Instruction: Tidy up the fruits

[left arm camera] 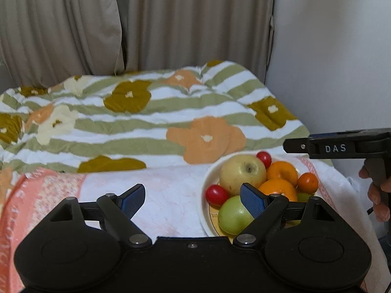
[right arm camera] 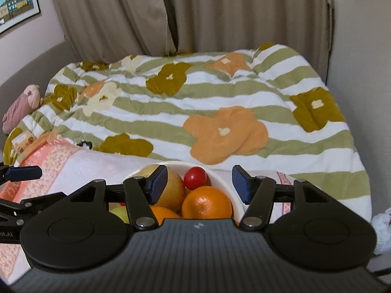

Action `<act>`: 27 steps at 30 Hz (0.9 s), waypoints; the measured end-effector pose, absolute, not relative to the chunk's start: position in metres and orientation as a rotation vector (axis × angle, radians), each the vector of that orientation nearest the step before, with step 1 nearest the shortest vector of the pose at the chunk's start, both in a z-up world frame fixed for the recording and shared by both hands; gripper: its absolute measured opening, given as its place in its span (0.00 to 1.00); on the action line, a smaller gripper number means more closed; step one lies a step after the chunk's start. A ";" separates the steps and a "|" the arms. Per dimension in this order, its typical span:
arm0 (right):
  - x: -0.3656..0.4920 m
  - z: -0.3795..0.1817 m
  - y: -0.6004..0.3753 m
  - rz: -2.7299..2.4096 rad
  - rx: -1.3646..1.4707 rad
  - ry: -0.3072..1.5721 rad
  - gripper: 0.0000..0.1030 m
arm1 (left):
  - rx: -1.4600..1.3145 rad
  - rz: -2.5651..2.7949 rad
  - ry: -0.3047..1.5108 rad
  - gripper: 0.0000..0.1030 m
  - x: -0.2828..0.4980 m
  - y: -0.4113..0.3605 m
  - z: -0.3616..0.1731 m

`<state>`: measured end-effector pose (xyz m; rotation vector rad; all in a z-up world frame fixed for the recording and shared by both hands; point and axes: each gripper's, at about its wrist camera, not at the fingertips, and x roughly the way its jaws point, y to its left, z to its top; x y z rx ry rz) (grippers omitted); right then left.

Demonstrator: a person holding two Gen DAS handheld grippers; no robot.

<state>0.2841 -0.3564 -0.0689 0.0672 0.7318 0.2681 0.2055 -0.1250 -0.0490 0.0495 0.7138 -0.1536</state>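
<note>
Fruit fills the bowl (left arm camera: 207,175) on the towel (left arm camera: 156,190): apples, oranges, tomatoes. Left gripper (left arm camera: 193,201) and right gripper (right arm camera: 200,185) both stand apart, empty, hiding the bowl's near side.

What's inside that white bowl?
The bowl holds a yellow apple, a green apple, oranges and small red tomatoes. Anything beneath them is hidden.

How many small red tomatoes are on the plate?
2: one tomato at the far rim behind the yellow apple, one at the left rim. Others may be hidden.
</note>
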 end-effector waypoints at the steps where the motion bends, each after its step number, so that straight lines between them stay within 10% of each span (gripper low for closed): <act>1: 0.276 -0.061 -0.355 0.259 0.069 0.719 0.71 | 0.049 -0.151 0.700 0.86 0.201 -0.123 -0.043; 27: 0.021 0.059 -0.252 0.039 -0.036 0.544 1.00 | 0.027 -0.094 0.518 0.98 0.032 -0.035 0.050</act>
